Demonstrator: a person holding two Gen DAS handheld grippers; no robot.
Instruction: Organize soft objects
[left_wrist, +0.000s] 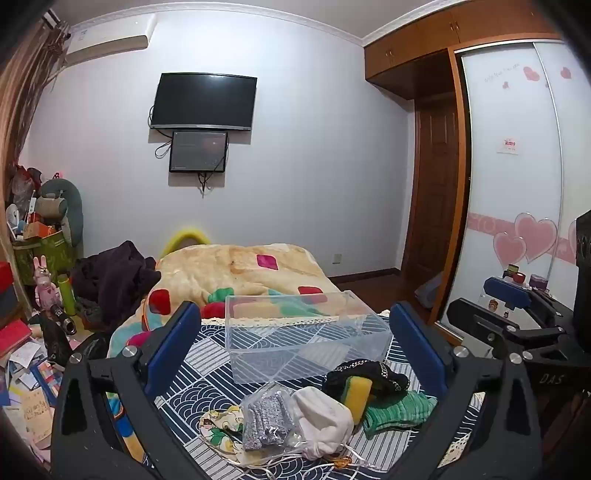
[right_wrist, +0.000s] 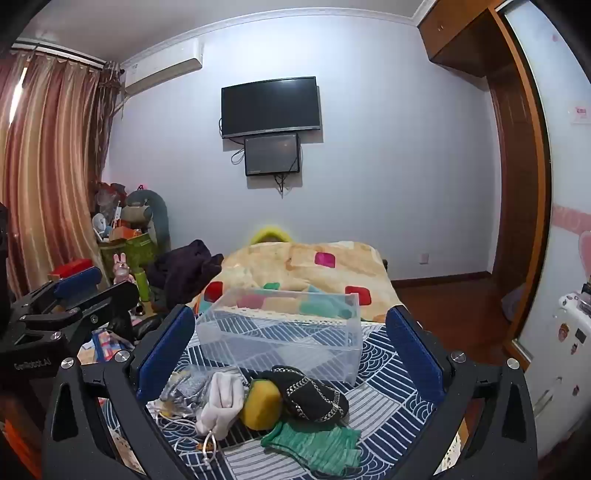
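A clear plastic box (left_wrist: 295, 336) (right_wrist: 284, 332) stands empty on the blue patterned cloth. In front of it lies a pile of soft things: a white drawstring pouch (left_wrist: 325, 421) (right_wrist: 221, 402), a yellow sponge (left_wrist: 360, 393) (right_wrist: 260, 404), a black piece with chain trim (left_wrist: 369, 374) (right_wrist: 312, 393), a green cloth (left_wrist: 399, 410) (right_wrist: 314, 443) and a grey item in a clear bag (left_wrist: 266, 417) (right_wrist: 184, 387). My left gripper (left_wrist: 295, 339) is open and empty above the pile. My right gripper (right_wrist: 290, 339) is open and empty above it too.
The cloth (left_wrist: 207, 354) covers a surface in front of a bed with a patterned blanket (left_wrist: 240, 273). Cluttered boxes and toys (left_wrist: 40, 258) stand at the left. A wardrobe with sliding doors (left_wrist: 509, 177) is at the right.
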